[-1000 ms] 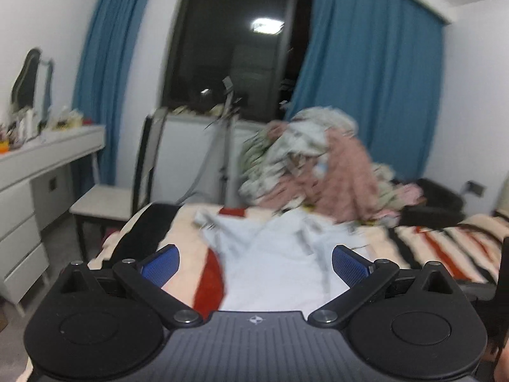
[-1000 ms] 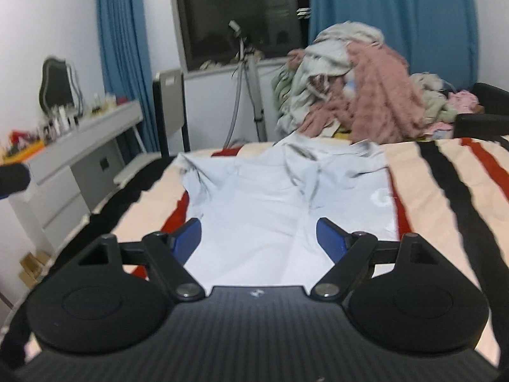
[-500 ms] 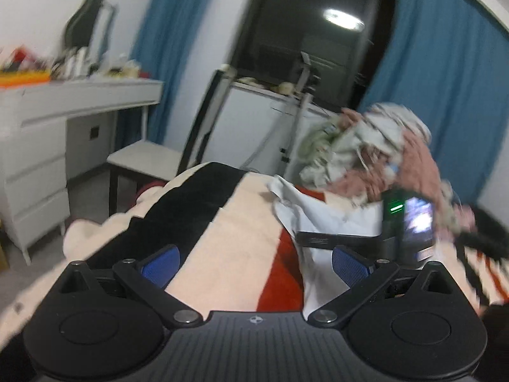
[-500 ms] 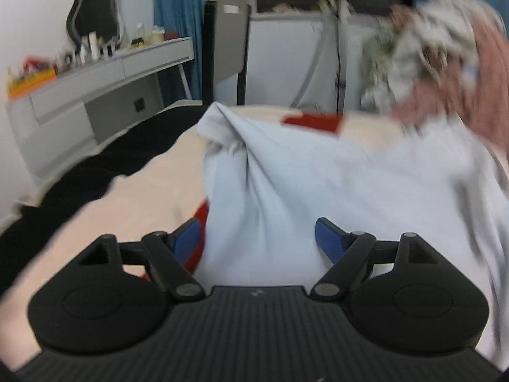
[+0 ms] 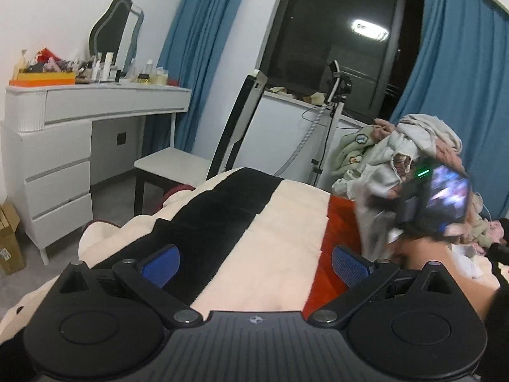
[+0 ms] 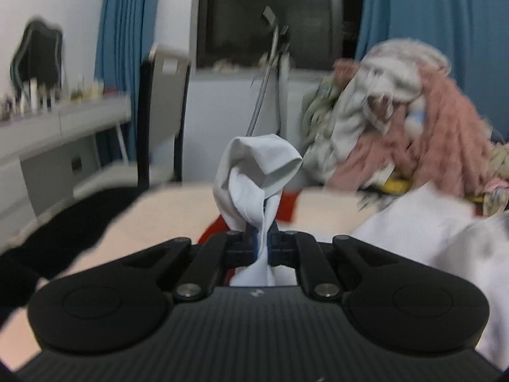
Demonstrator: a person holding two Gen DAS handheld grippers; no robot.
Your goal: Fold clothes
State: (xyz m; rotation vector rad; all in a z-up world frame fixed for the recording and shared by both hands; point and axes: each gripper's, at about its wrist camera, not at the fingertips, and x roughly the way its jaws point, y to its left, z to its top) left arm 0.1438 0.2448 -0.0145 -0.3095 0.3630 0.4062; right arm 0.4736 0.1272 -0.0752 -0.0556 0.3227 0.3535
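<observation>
The right gripper point(image 6: 262, 245) is pinching a bunched corner of the pale blue shirt point(image 6: 254, 172) between closed jaws, lifting it off the striped blanket point(image 5: 280, 254), likely to carry that edge over for a fold. The left gripper point(image 5: 254, 262) is hovering with jaws apart, empty. At two o'clock, unsorted clothes point(image 6: 413, 127) are sitting heaped; no containers are showing.

Smooth pale cloth shirt point(image 6: 254, 172); fleecy striped blanket point(image 5: 286, 242); matt ribbed plastic gripper point(image 6: 262, 243).
</observation>
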